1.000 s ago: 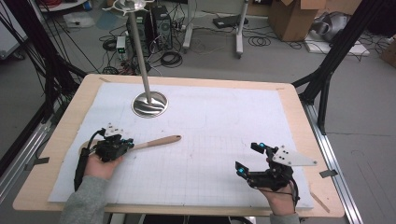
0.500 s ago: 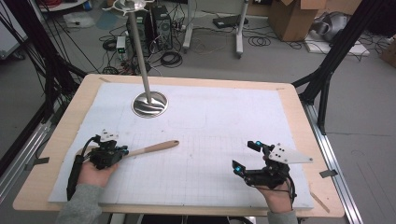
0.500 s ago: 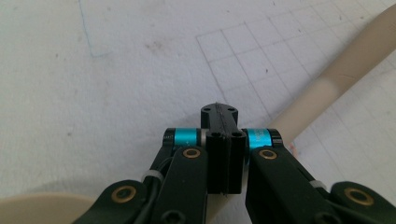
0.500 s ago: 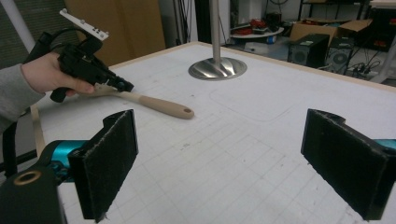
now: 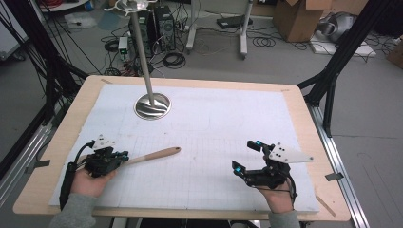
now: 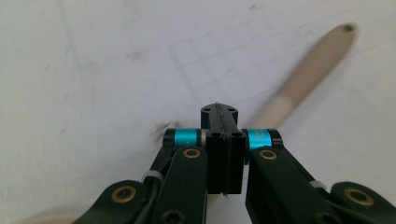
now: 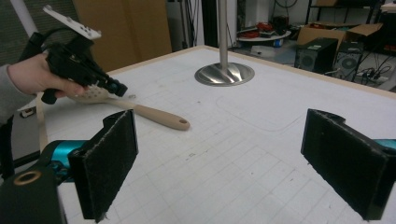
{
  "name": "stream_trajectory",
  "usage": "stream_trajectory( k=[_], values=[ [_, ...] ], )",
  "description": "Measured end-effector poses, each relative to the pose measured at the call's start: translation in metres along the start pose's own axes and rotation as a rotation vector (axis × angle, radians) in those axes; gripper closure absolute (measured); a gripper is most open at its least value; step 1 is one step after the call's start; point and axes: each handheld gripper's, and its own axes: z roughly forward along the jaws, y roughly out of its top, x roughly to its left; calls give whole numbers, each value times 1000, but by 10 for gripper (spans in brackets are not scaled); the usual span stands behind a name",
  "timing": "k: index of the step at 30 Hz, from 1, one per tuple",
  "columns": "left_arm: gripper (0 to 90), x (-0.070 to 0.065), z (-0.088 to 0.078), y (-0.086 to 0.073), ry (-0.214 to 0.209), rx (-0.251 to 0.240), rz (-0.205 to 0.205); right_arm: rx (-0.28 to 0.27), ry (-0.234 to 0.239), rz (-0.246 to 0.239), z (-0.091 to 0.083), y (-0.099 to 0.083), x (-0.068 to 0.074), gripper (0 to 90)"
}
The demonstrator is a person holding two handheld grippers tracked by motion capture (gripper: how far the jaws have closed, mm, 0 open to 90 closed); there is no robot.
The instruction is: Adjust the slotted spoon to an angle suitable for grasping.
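Wooden spoon (image 5: 151, 156) lies on the white table (image 5: 214, 128) with its handle reaching forward and to the right past the left tongs (image 5: 119, 156), whose jaws are pressed together in the left gripper view, though whether they pinch the spoon's bowl end cannot be told. It looks light, stiff and fairly smooth, so a grip across the narrow handle near the middle should carry it without tipping. Right tongs (image 5: 245, 156) stand released and empty, well apart from the spoon.

stand base (image 5: 152, 105): far-left mat | boxes (image 5: 298, 19): floor beyond table | computer towers (image 5: 159, 26), probably
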Motion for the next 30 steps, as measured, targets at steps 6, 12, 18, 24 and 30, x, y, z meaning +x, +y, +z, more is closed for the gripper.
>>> stream_trajectory(
  k=[6,12,18,24,30],
  values=[
    [899,-19,13,6,-92,20,110,6,2,0,-1,-1,1,98],
    [899,-27,32,3,-102,74,143,0,-4,-3,-5,-1,0,97],
    [899,-30,36,6,-63,73,155,-2,-11,0,-10,-3,0,98],
    [898,-27,38,7,-109,71,137,6,-14,-7,-11,-4,0,98],
    [896,-17,7,23,-175,25,166,-2,-19,3,-14,-4,-1,98]
  ],
)
